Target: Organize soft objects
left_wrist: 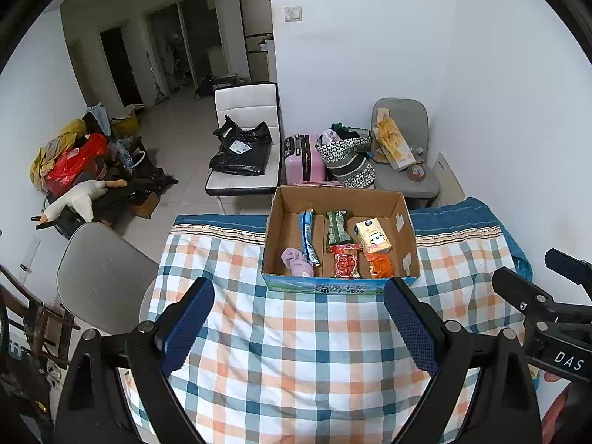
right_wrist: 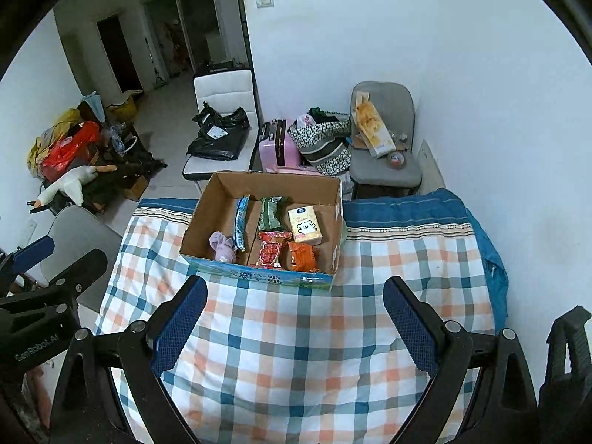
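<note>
Both grippers level above the checked cloth [left_wrist: 296, 351], side by side, aimed at the cardboard box [left_wrist: 403, 222].

Left gripper [left_wrist: 299, 329]: fingers spread wide, holding nothing. Right gripper [right_wrist: 296, 327]: same wide gap, empty. Their handles and the hands behind run out of frame.

Box sits just ahead of both sets of fingertips, apart from them. Inside: tissue pack [left_wrist: 373, 236] far right, green packet [left_wrist: 336, 231] beside it, blue packet [left_wrist: 309, 236] left of centre, red packet [left_wrist: 346, 261] and orange packet [left_wrist: 379, 264] nearest, pink cloth [left_wrist: 297, 262] near left. Print on the packets too small to read.
</note>
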### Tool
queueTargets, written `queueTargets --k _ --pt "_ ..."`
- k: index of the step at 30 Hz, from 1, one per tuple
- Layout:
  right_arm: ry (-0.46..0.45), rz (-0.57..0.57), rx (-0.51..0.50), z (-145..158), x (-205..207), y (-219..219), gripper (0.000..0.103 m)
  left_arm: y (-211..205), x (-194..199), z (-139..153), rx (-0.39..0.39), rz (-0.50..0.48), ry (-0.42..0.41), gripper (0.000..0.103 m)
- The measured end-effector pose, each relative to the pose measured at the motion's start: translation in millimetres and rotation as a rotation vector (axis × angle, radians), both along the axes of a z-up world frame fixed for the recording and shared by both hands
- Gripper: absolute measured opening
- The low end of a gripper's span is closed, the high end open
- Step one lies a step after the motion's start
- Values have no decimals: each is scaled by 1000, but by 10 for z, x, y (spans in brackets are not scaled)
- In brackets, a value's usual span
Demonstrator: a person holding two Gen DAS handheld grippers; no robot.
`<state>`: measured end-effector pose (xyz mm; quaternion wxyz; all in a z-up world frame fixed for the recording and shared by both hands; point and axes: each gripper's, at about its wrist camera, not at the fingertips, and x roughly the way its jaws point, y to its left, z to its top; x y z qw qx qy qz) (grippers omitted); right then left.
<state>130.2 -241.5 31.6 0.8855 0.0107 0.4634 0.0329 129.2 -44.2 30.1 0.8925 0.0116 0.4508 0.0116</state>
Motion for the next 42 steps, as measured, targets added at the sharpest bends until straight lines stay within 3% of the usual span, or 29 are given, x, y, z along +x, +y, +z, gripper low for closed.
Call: queueTargets --k 16,42 --pt "-50 -38 6 168 -163 -126 98 1 -109 121 -1 16 -38 94" --pt "-76 -37 16 348 -47 -210 98 -6 -115 164 -7 24 -55 94"
